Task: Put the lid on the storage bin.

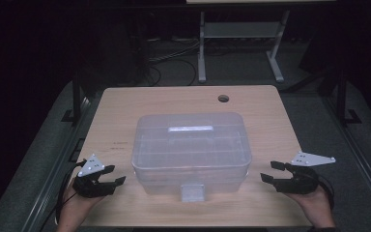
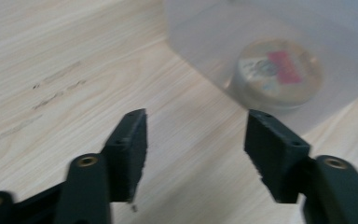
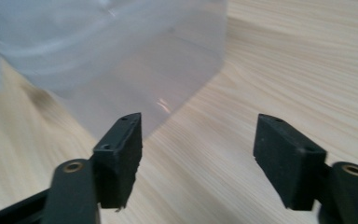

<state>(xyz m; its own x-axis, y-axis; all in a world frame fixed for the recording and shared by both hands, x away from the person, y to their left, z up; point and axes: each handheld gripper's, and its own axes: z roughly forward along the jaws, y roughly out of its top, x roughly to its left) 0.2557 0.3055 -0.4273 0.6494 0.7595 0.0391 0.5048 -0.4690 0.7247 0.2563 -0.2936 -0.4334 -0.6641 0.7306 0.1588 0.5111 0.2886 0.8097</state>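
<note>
A clear plastic storage box with a lid and a front latch stands in the middle of the wooden table. My left gripper sits at the box's lower left, jaws open and empty, pointing toward it. My right gripper sits at the box's lower right, also open and empty. In the left gripper view the open gripper faces the box wall, and a round container with a red label shows through it. In the right gripper view the gripper faces a corner of the box.
A round cable hole is near the table's far edge. Behind the table stands the white frame of another desk, with cables on the dark floor. Bare wood lies to both sides of the box.
</note>
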